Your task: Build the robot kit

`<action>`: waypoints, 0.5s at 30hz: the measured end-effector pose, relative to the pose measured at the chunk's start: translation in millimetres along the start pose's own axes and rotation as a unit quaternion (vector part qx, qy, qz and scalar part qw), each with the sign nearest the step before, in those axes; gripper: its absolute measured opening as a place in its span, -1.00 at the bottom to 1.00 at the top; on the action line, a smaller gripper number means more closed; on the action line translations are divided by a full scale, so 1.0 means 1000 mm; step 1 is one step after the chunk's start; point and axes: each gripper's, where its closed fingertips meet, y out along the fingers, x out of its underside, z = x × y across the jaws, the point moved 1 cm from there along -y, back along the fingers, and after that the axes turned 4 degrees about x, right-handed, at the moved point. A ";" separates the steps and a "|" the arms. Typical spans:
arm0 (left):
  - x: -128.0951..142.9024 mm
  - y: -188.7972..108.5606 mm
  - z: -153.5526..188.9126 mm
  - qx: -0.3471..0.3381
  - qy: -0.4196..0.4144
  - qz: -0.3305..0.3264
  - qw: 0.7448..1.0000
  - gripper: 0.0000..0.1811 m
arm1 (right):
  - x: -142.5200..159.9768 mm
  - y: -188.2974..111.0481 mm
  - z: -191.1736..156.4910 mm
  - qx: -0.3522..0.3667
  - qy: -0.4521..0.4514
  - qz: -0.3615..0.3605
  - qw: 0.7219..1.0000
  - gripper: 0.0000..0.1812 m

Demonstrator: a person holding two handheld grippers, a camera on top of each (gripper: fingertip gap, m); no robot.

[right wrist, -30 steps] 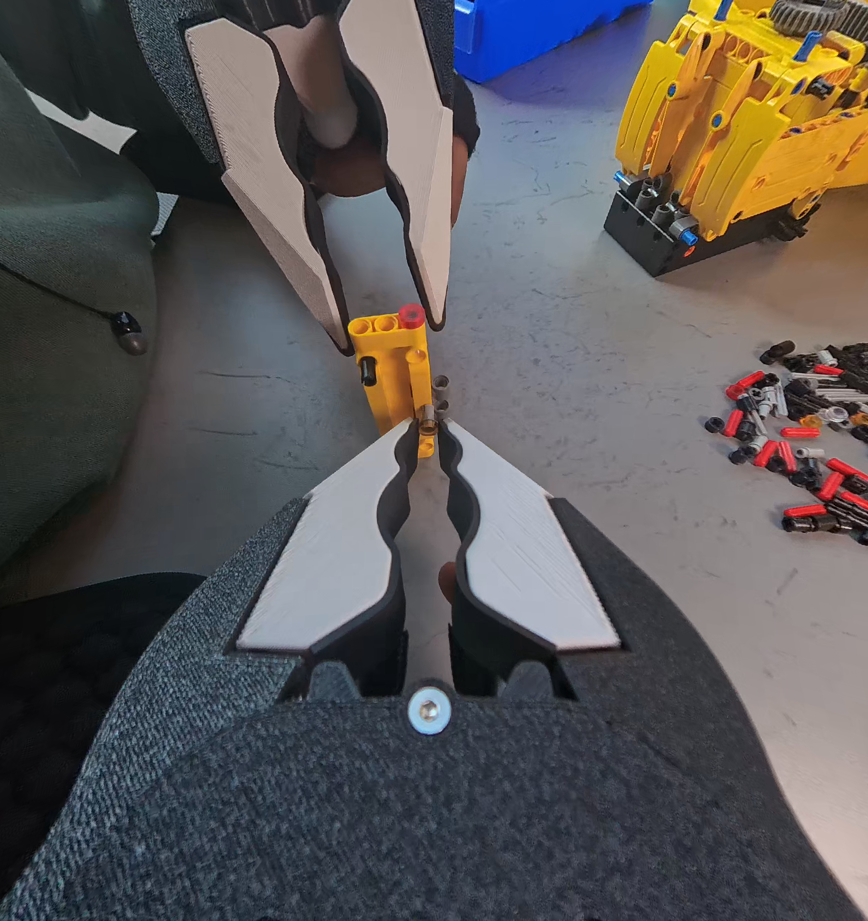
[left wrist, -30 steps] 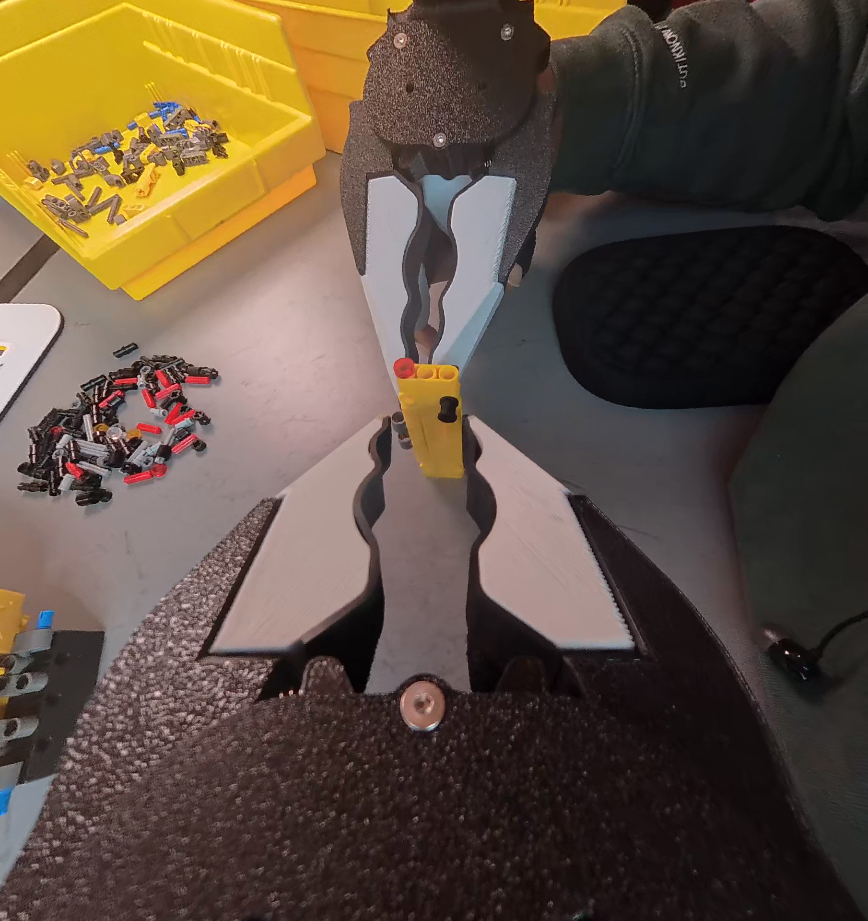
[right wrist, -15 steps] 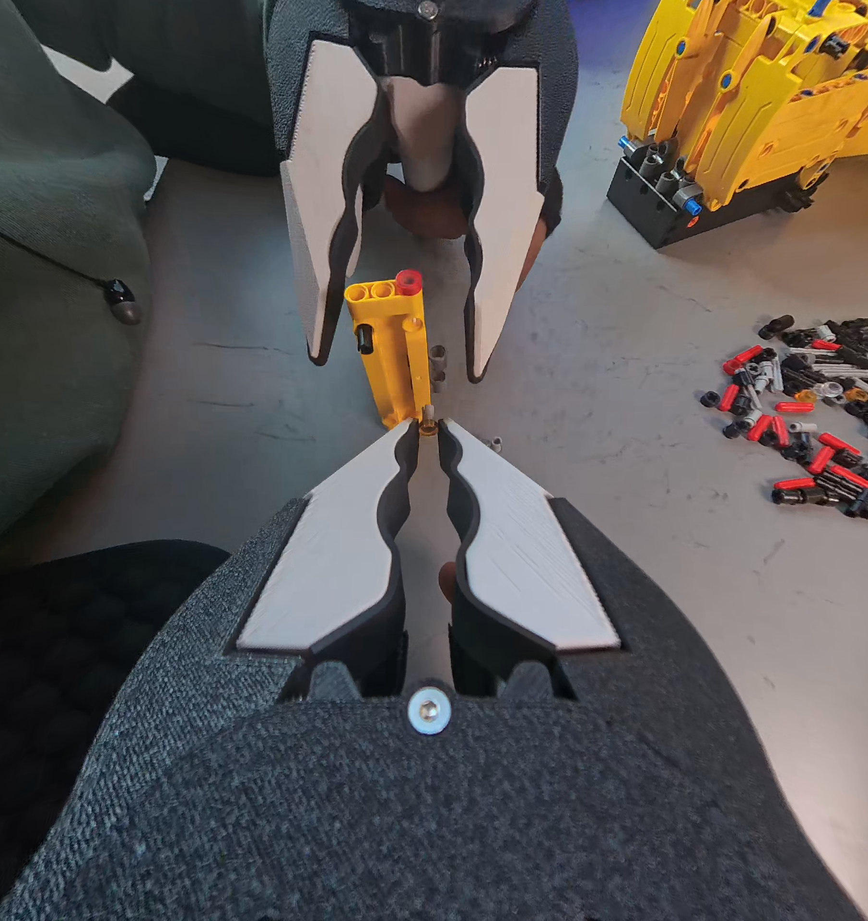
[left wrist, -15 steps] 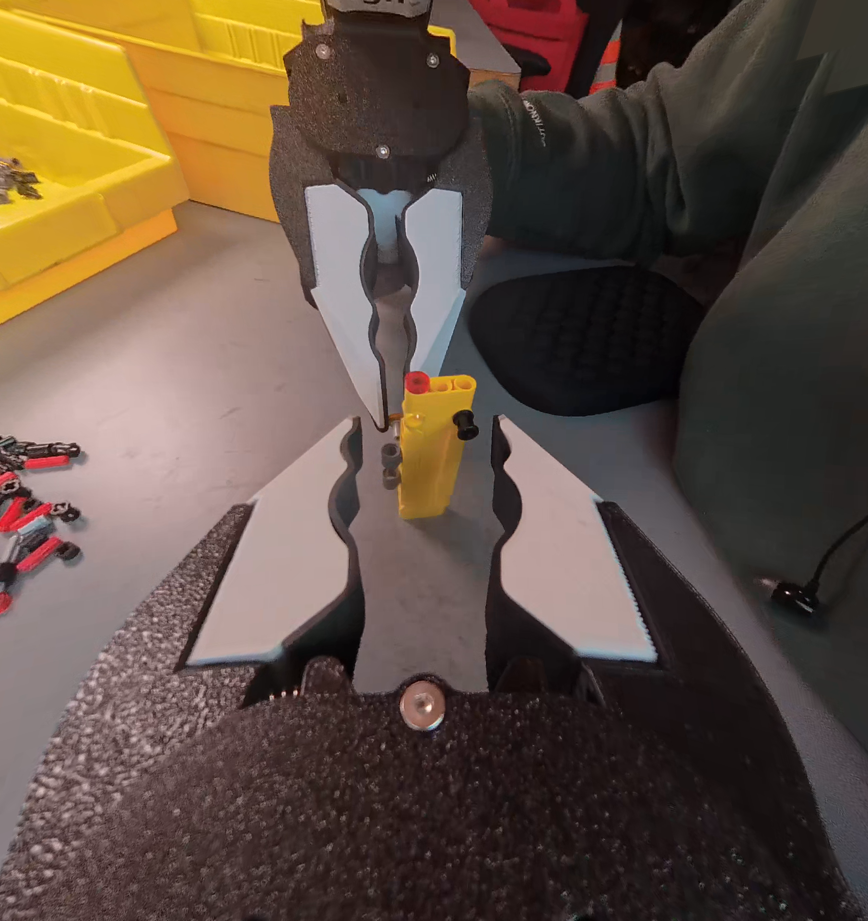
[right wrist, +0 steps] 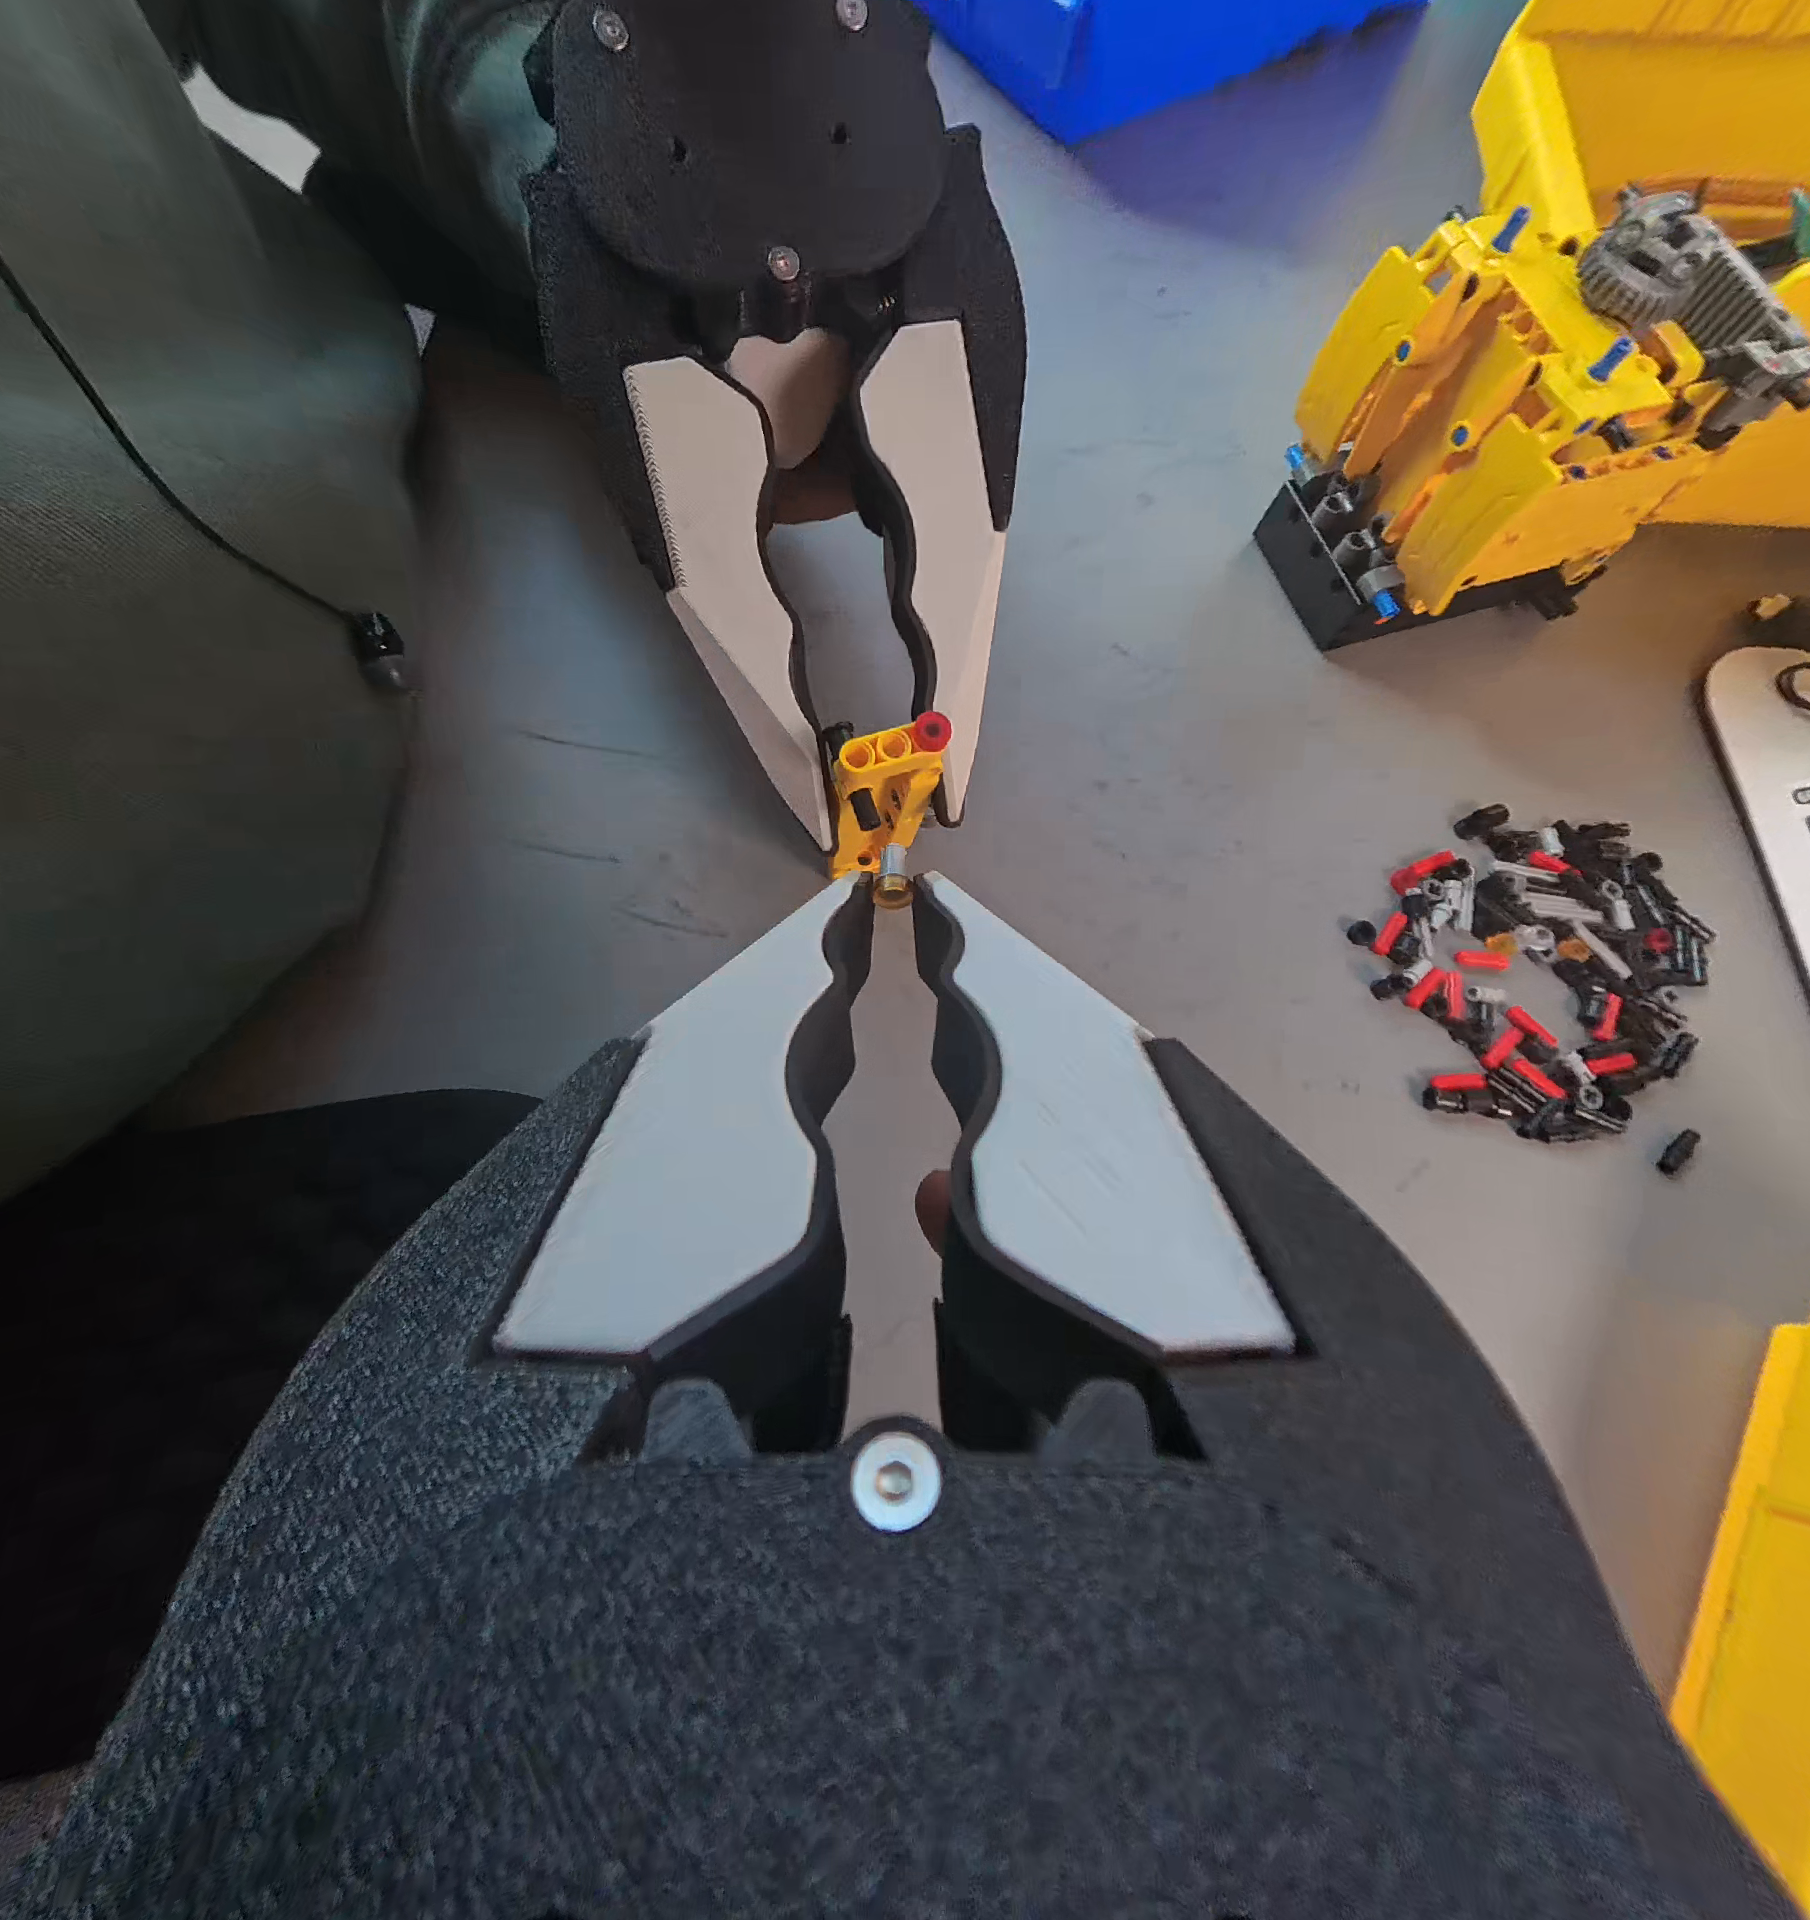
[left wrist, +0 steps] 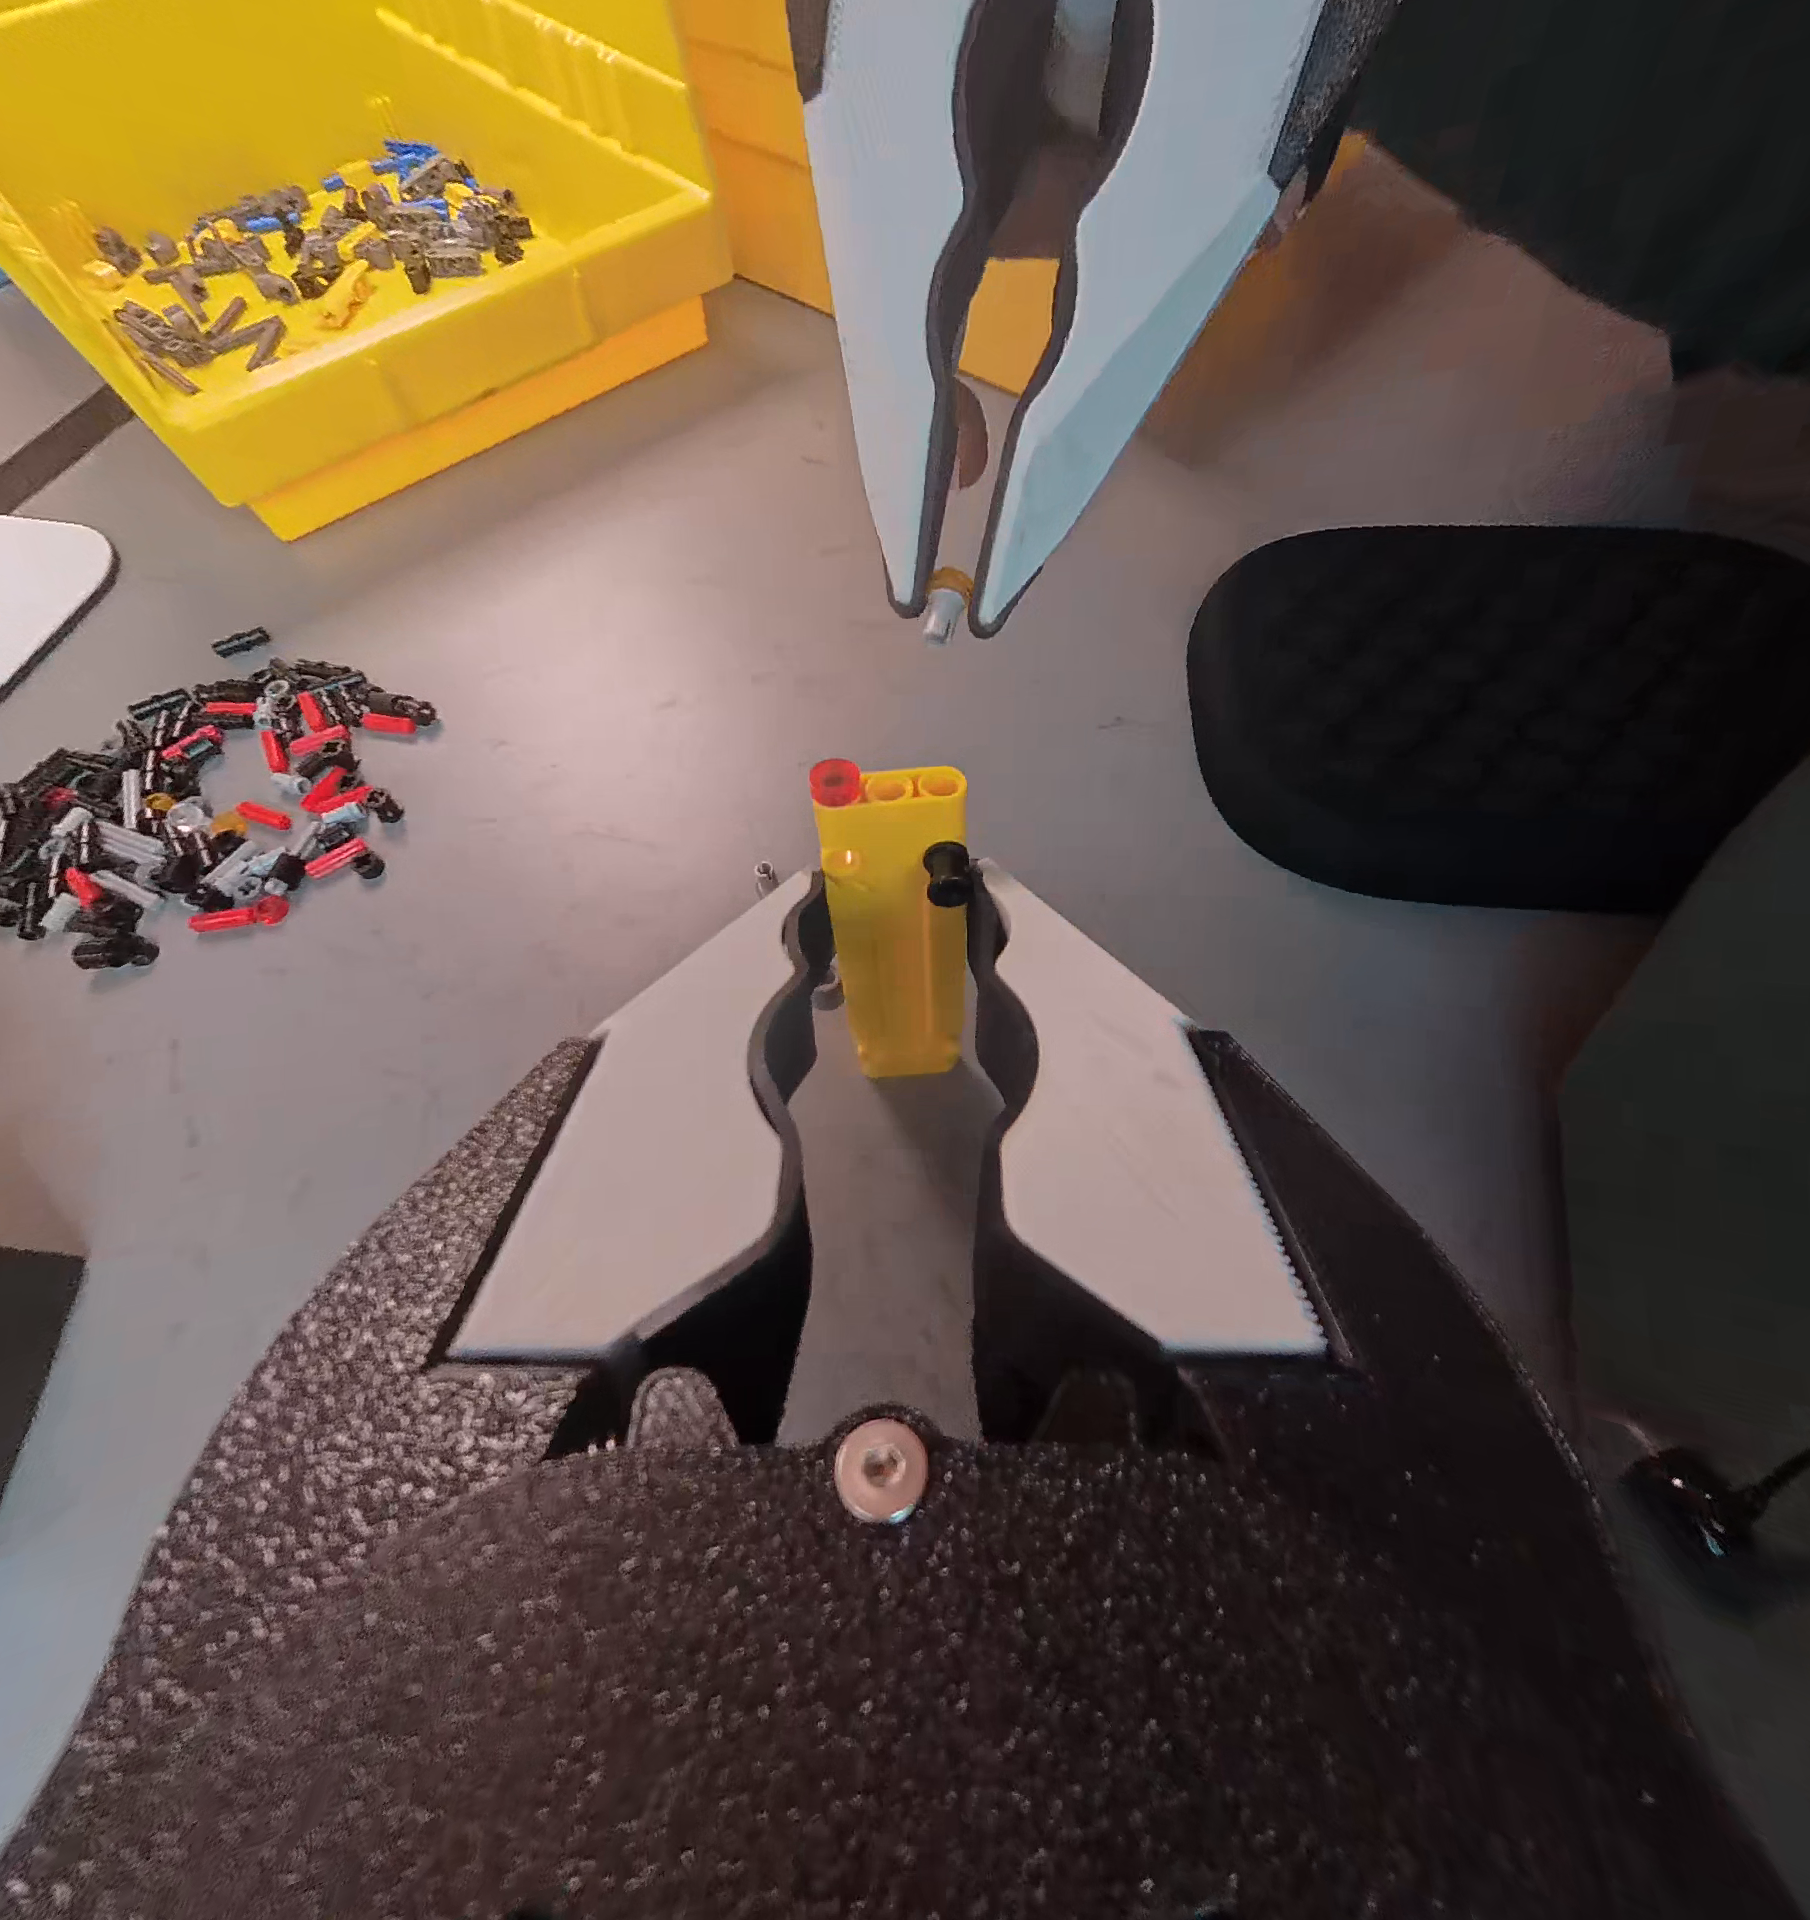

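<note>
Standing upright: yellow beam in left claw; right claw pinching small pin.

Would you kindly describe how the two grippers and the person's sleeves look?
Both the left gripper and the right gripper have speckled black bodies, a silver screw, and pale grey wedge-shaped fingers with wavy black inner edges. The sleeve is dark green.

Even indoor light, soft shadows, wide-angle edge distortion, slight blur at borders.
</note>
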 end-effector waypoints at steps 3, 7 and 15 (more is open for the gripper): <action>0.002 -0.003 0.000 0.000 -0.013 0.005 1.000 -0.72 | -0.013 0.005 -0.002 -0.027 -0.034 -0.063 0.997 -0.93; 0.003 -0.006 0.000 0.012 -0.029 0.016 0.999 -0.71 | -0.025 0.016 -0.001 -0.051 -0.074 -0.144 0.985 -0.92; 0.009 -0.014 0.004 0.045 -0.048 0.014 0.998 -0.61 | -0.038 0.033 -0.003 -0.067 -0.145 -0.262 0.952 -0.92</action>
